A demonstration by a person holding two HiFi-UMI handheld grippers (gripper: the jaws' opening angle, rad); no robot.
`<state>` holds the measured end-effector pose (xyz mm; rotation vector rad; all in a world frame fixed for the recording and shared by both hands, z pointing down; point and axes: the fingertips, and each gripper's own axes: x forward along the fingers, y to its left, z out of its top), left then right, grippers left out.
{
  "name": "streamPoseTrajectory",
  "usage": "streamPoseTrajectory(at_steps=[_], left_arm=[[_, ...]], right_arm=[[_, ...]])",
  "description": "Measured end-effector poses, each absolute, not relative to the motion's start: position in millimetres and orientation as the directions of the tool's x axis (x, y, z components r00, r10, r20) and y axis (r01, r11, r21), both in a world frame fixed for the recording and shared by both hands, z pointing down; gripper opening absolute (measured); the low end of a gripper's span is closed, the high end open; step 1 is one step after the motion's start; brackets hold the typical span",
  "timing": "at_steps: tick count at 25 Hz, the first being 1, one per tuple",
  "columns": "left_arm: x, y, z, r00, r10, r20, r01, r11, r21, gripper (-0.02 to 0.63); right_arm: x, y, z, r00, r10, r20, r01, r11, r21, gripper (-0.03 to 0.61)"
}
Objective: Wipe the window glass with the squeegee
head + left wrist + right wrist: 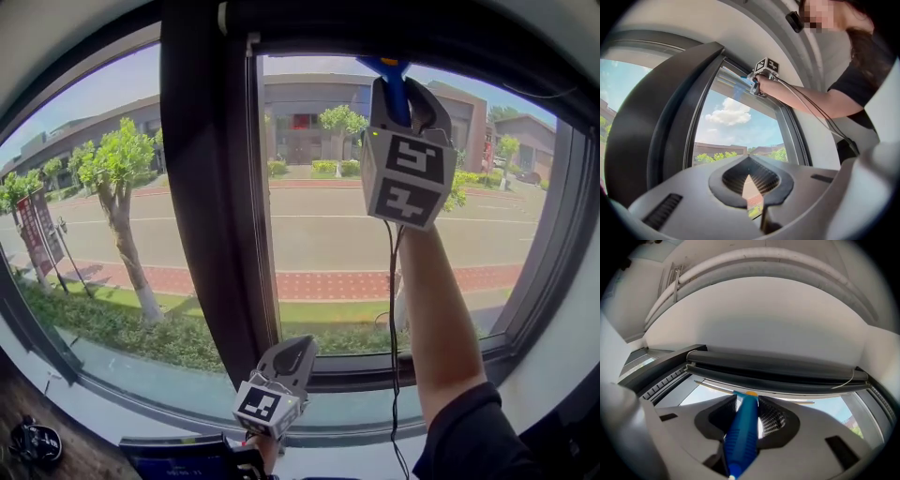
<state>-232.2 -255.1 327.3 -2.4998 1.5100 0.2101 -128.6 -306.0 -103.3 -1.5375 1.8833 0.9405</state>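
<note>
The squeegee's blue handle (392,80) points up at the top of the right window pane (319,234). My right gripper (398,94) is shut on that handle (743,432), arm stretched high. In the right gripper view (747,414) the blade (754,391) lies along the glass's upper edge, just under the dark top frame (778,366). My left gripper (292,354) hangs low by the sill, jaws shut with nothing between them (754,206). The left gripper view shows the right gripper (765,70) and the squeegee (743,85) high up at the pane's top.
A thick dark mullion (206,187) splits the window left of the pane. The sill (375,412) runs below. A cable (392,328) hangs from the right gripper along the arm. A dark object (33,441) sits at the lower left.
</note>
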Motion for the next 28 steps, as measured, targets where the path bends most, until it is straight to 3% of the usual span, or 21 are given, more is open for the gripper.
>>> streamPoseTrajectory(at_steps=[28], left_arm=[[-236,-255,328,0.458,-0.861,-0.221,-0.889,-0.448,-0.095,0.002]], right_arm=[[-144,-313,-86,-0.184,-0.64,-0.746,-0.982,0.079,0.174,0.141]])
